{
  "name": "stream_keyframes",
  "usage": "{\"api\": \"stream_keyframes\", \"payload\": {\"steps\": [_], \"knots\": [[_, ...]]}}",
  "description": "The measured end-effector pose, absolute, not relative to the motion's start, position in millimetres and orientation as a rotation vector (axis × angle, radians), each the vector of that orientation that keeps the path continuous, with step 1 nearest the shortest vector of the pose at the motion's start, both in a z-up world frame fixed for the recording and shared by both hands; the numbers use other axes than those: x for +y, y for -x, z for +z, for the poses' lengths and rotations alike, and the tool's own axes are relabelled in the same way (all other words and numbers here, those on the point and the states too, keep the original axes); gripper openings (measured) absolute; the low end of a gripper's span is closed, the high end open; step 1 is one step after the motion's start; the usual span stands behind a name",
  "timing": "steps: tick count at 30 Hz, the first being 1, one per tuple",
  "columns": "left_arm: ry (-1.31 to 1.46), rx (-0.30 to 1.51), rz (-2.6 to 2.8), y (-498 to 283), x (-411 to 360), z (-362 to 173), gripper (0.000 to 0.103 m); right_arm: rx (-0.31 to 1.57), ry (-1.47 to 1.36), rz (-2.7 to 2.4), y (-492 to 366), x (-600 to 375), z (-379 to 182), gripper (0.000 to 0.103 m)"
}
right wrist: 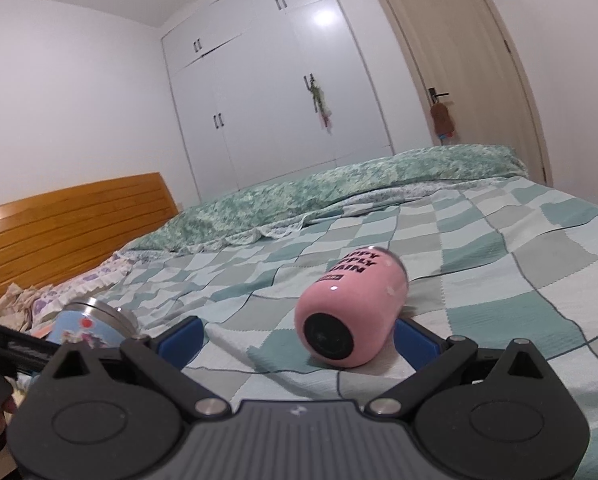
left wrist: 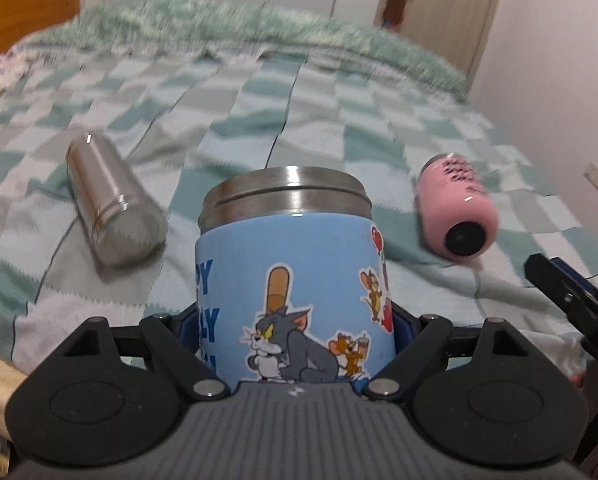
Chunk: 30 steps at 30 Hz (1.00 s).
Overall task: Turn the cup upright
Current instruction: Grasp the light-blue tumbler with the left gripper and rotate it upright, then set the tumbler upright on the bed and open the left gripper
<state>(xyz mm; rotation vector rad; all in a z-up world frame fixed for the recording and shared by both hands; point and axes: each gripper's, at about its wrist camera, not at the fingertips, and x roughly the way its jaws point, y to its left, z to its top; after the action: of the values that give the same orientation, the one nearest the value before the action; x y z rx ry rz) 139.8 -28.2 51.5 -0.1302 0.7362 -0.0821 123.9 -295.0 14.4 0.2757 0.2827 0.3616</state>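
My left gripper (left wrist: 295, 320) is shut on a blue cartoon-printed cup (left wrist: 295, 280) with a steel rim, held upright above the bed; the cup also shows at the left of the right wrist view (right wrist: 87, 326). A pink cup (right wrist: 349, 308) lies on its side on the checked bedspread, black base towards me; it also shows in the left wrist view (left wrist: 457, 210). My right gripper (right wrist: 297, 340) is open, its blue-padded fingers on either side of the pink cup's base end, not touching it. A steel cup (left wrist: 111, 204) lies on its side to the left.
The bed (right wrist: 499, 240) has a green-and-white checked cover, with a green quilt (right wrist: 339, 188) rolled along its far side. A wooden headboard (right wrist: 71, 220) is at the left, with white wardrobes and a door behind. The right gripper shows at the right edge of the left wrist view (left wrist: 571, 304).
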Motion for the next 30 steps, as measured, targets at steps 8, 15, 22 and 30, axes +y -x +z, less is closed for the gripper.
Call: {"api": "stream_keyframes", "payload": {"steps": [8,15,22,30], "knots": [[0.099,0.547,-0.206,-130.7,-60.6,69.0,0.086,0.18,-0.31,0.296,-109.5,-313.0,19.1,0.102],[0.081,0.45,-0.275,-157.5,-115.0,53.5,0.087,0.105,-0.319,0.216,-97.1,-332.4,21.7,0.102],[0.047,0.365,-0.265,-178.2,-153.6,22.8,0.087,0.08,-0.363,0.171,-93.5,-352.7,21.2,0.102],[0.01,0.313,-0.295,-169.4,-163.0,12.6,0.086,0.085,-0.375,0.173,-98.0,-353.3,18.9,0.102]]}}
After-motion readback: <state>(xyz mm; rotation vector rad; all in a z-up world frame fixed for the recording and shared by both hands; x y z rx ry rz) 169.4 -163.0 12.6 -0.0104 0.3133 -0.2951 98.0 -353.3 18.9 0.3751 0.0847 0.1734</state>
